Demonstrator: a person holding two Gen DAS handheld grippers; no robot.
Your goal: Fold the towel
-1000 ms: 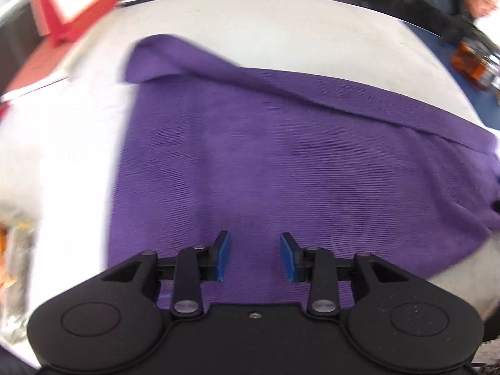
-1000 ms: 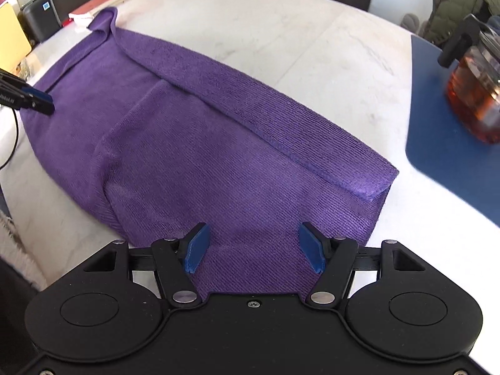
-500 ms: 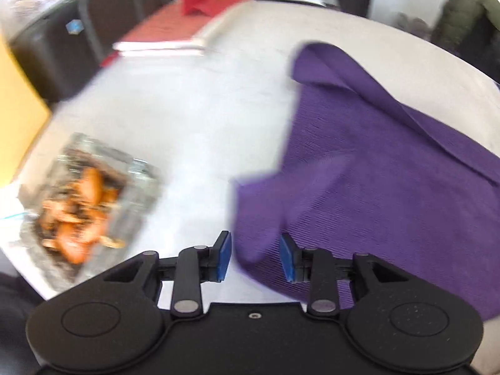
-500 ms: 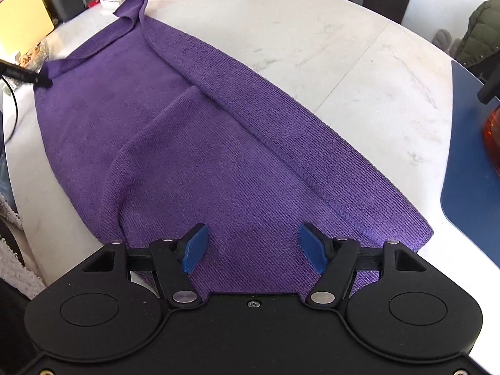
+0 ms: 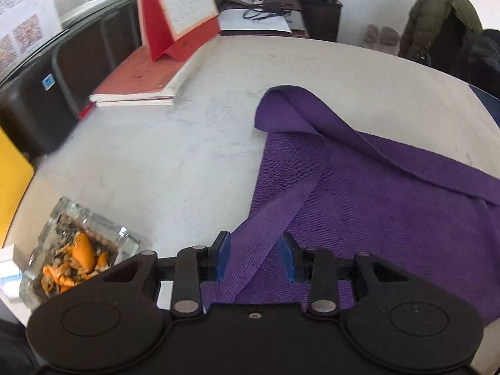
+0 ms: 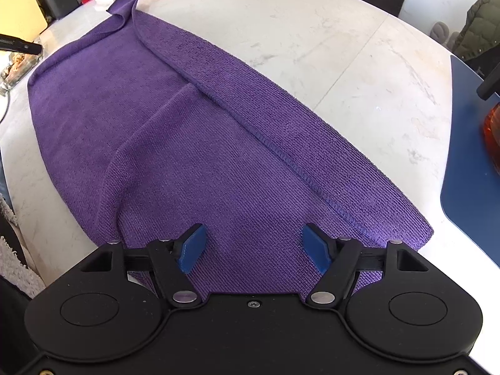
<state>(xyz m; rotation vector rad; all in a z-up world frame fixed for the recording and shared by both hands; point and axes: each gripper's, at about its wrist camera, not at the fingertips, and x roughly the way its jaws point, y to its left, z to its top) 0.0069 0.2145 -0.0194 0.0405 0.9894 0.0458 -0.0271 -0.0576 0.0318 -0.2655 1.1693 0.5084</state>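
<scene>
A purple towel (image 6: 193, 131) lies spread on the white marble table (image 6: 328, 40), its far long edge folded over toward me. In the left wrist view the towel (image 5: 390, 206) has a near-left corner that passes between the open pads of my left gripper (image 5: 254, 257); the pads stand apart and do not pinch it. My right gripper (image 6: 254, 251) is open wide over the towel's near right end, empty. The tip of the left gripper (image 6: 22, 45) shows at the left of the right wrist view.
A glass dish of orange peel and shells (image 5: 75, 250) stands close left of the left gripper. A red book (image 5: 134, 84) and a red desk calendar (image 5: 178, 9) lie at the far left. A blue mat (image 6: 472, 162) with an amber jar (image 6: 492, 131) lies right.
My left gripper has swung left from over the towel's middle to its near-left corner, which now lies between the pads. My right gripper has moved in lower over the towel's right end.
</scene>
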